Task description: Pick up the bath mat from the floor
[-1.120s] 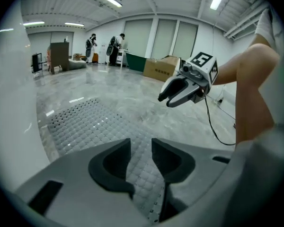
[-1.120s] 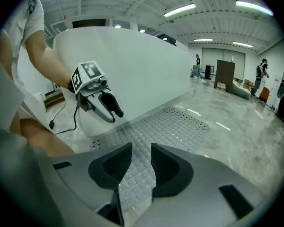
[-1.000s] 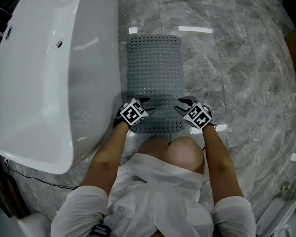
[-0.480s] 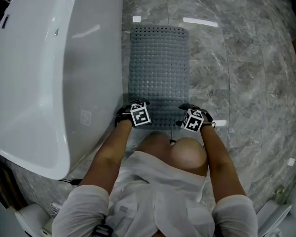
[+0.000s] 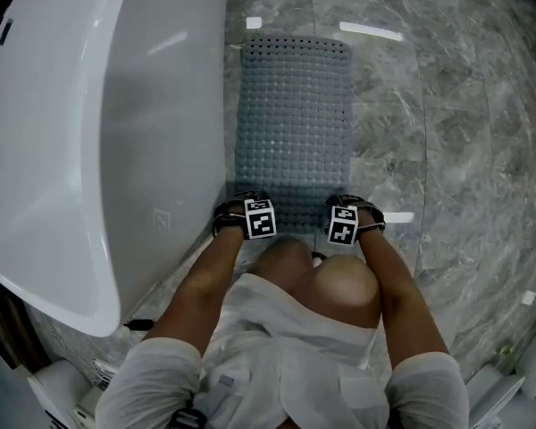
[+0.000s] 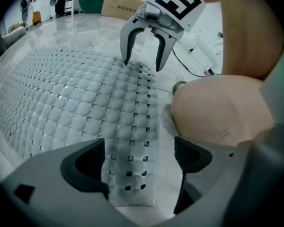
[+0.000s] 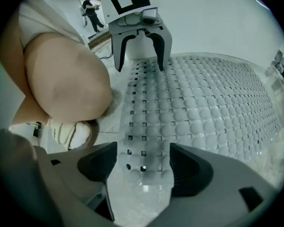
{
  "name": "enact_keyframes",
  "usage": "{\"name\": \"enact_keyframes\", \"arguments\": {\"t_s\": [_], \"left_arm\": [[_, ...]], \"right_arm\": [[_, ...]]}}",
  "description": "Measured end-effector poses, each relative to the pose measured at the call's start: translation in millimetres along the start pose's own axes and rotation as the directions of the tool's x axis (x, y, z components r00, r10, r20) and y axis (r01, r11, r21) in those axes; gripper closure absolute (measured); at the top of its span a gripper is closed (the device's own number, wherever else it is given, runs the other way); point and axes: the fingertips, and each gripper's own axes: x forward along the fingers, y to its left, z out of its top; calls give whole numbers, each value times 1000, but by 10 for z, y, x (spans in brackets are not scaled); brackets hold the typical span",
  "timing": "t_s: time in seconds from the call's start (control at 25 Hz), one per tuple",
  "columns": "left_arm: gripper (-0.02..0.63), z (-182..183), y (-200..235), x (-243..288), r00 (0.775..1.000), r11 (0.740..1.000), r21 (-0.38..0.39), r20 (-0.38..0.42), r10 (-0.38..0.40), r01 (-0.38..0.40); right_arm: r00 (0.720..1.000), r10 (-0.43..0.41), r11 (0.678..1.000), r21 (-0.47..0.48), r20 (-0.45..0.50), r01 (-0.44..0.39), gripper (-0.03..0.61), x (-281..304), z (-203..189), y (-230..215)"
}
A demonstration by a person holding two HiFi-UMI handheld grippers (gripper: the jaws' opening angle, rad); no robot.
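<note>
- The bath mat (image 5: 293,123) lies flat on the floor (image 5: 447,132) and is not yet lifted. Its long edge runs just beside the bathtub (image 5: 89,123), which stands at the mat's 9 o'clock.
- The left gripper (image 5: 250,211) and right gripper (image 5: 347,214) sit at the mat's short edge at 6 o'clock, one near each corner. We judge that this spacing lets a limp sheet come up evenly.
- Both pairs of jaws are opening. In each gripper view the mat's near edge lies between the jaws, and the pads are not pressing on it. We read this as straddling the edge before a pinch.
- A bare knee (image 5: 339,280) sits just behind the grippers, at 6 o'clock of the mat.
- Mat: grey and rubbery-looking, rectangular with rounded corners. It is covered in rows of rounded bumps with small square holes between them.
- Floor: polished, grey-veined stone tile that reflects the lights.
- Bathtub: smooth, glossy white, with a curved wall.
</note>
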Motion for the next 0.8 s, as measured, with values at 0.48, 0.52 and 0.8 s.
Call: {"name": "enact_keyframes", "arguments": {"t_s": [0.48, 0.52, 0.8], "left_arm": [[157, -110, 25, 230, 991, 990, 64, -39, 131, -128], [158, -109, 28, 238, 988, 987, 64, -34, 147, -145], [158, -120, 115, 330, 965, 965, 16, 22, 261, -261]], "right_arm": [[989, -133, 976, -180, -71, 118, 224, 331, -45, 5], [987, -143, 975, -181, -67, 129, 224, 342, -49, -1], [989, -131, 980, -161, -73, 118, 224, 330, -16, -38]]}}
